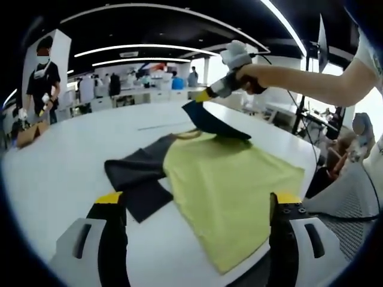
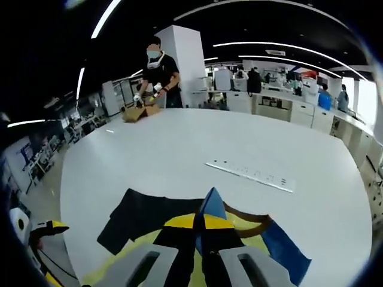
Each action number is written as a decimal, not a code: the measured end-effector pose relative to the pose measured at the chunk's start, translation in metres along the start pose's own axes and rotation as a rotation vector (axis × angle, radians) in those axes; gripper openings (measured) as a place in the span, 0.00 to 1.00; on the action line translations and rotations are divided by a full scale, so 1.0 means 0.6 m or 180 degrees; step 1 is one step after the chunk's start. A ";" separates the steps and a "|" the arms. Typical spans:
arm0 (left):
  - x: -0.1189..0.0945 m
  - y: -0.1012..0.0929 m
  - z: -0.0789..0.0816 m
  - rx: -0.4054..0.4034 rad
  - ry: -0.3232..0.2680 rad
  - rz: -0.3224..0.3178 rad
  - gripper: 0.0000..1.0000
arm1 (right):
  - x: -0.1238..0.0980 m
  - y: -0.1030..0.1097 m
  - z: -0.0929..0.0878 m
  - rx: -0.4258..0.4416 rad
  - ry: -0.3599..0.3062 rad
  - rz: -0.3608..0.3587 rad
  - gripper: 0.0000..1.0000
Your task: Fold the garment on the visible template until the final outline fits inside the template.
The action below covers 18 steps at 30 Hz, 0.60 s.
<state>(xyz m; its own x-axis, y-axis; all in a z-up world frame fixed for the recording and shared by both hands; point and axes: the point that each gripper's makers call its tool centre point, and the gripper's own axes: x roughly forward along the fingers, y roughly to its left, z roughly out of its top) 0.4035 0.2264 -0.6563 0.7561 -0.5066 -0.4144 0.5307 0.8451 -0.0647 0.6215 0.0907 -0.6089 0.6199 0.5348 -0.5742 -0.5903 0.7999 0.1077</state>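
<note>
Yellow-green garment (image 1: 230,191) with dark sleeves on white table (image 1: 60,173).

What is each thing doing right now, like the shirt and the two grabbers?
Shirt: lying on the table, one dark sleeve lifted, not folded up.
Right hand-held gripper: shut on the shirt's lifted sleeve.
Left hand-held gripper: open, holding nothing.
Table: white, with the shirt on it.

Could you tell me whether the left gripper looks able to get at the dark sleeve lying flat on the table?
Probably yes. The left gripper has its jaws open above the shirt, and the dark sleeve lies just ahead of its left jaw with nothing over it. The right gripper is busy on the far sleeve.
</note>
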 end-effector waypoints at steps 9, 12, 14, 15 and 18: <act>-0.004 0.005 -0.010 -0.0045 0.0034 0.0053 0.96 | 0.013 0.043 -0.006 -0.0097 -0.0014 0.0248 0.00; -0.006 0.007 -0.012 -0.0052 0.0037 0.0073 0.96 | 0.022 0.055 -0.008 -0.0150 -0.0010 0.0357 0.00; -0.007 0.008 -0.013 -0.0066 0.0042 0.0078 0.96 | 0.027 0.064 -0.013 -0.0163 0.0024 0.0463 0.00; -0.008 0.009 -0.014 -0.0066 0.0042 0.0085 0.96 | 0.029 0.067 -0.016 -0.0159 0.0026 0.0492 0.00; -0.009 0.011 -0.016 -0.0069 0.0048 0.0097 0.96 | 0.034 0.075 -0.022 -0.0152 0.0016 0.0565 0.00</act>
<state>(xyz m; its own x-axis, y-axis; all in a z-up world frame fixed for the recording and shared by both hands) 0.3994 0.2361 -0.6634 0.7657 -0.4780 -0.4303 0.4990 0.8636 -0.0714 0.6011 0.1340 -0.6265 0.5012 0.6649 -0.5538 -0.7142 0.6792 0.1691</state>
